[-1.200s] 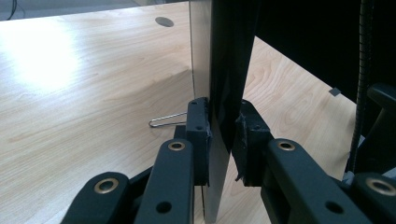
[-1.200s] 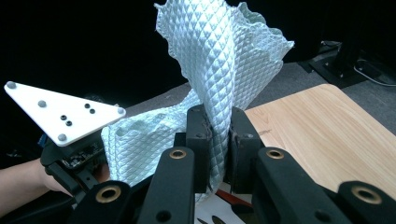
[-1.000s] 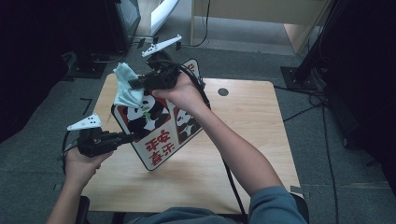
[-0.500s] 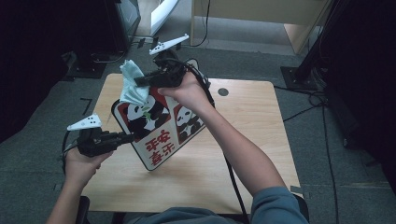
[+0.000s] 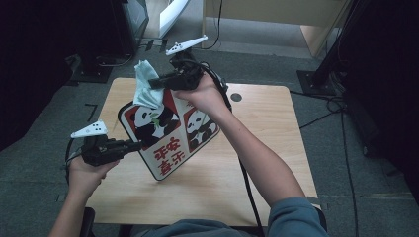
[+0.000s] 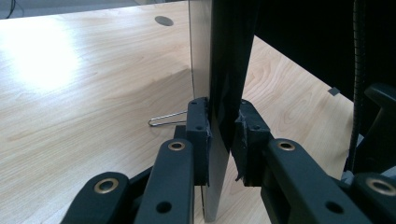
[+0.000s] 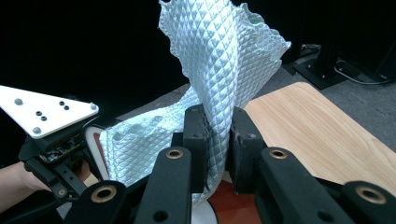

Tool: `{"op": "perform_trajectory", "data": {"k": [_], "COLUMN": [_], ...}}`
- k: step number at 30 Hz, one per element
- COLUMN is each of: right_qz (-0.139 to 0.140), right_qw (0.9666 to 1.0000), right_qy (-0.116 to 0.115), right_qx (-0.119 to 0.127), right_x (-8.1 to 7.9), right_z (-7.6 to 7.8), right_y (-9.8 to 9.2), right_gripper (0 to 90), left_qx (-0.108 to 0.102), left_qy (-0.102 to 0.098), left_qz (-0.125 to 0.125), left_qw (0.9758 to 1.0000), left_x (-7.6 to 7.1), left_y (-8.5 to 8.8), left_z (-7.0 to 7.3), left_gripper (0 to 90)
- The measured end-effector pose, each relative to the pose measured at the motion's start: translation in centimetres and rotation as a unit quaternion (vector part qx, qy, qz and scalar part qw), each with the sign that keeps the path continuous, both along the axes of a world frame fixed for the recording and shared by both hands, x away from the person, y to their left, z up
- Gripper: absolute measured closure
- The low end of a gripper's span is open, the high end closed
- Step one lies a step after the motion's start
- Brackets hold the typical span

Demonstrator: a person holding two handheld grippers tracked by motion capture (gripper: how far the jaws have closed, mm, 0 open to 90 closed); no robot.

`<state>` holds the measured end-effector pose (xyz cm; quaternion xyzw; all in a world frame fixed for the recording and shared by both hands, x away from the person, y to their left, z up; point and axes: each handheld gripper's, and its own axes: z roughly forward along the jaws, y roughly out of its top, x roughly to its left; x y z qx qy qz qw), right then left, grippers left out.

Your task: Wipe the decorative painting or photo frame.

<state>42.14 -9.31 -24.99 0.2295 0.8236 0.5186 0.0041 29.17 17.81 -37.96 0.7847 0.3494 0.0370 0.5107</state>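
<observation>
- The left gripper (image 5: 132, 145) is clamping the near-left edge of the panda sign (image 5: 170, 131), holding it tilted up off the wooden table (image 5: 276, 128).
- The right gripper (image 5: 154, 83) is pinching a pale blue cloth (image 5: 146, 89) tight between its jaws.
- The cloth is hanging against the sign's far upper corner, well apart from the left gripper.
- The sign is standing over the table's left half.
</observation>
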Motion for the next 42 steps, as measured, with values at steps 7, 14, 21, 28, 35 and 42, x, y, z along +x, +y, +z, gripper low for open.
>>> {"op": "perform_trajectory", "data": {"k": [7, 14, 21, 28, 35, 42], "right_qz": [-0.007, -0.017, -0.022, -0.031, -0.037, -0.037], "right_qw": [1.0000, 0.9999, 0.9997, 0.9995, 0.9993, 0.9993], "right_qy": [0.000, 0.003, 0.005, 0.006, 0.009, 0.010], "right_qx": [-0.002, -0.002, -0.006, -0.005, -0.002, -0.003], "right_x": [0.4, 1.0, 1.3, 1.8, 2.3, 2.8], "right_z": [0.0, 0.0, 0.1, 0.1, 0.0, 0.1], "right_y": [-0.7, -1.5, -1.9, -2.5, -3.2, -3.7], "right_gripper": [79.6, 79.3, 79.1, 78.8, 78.5, 78.5], "left_qx": [0.000, 0.001, 0.000, 0.001, 0.001, 0.001], "left_qy": [0.001, 0.002, 0.002, 0.002, 0.002, 0.001], "left_qz": [0.000, -0.001, -0.001, -0.001, -0.001, -0.002], "left_qw": [1.0000, 1.0000, 1.0000, 1.0000, 1.0000, 1.0000], "left_x": [0.0, 0.0, 0.0, 0.0, 0.0, 0.0], "left_y": [0.0, 0.1, 0.1, 0.1, 0.1, 0.1], "left_z": [0.0, 0.0, 0.0, 0.0, 0.0, 0.0], "left_gripper": [78.7, 78.7, 78.8, 78.8, 78.8, 78.8]}}
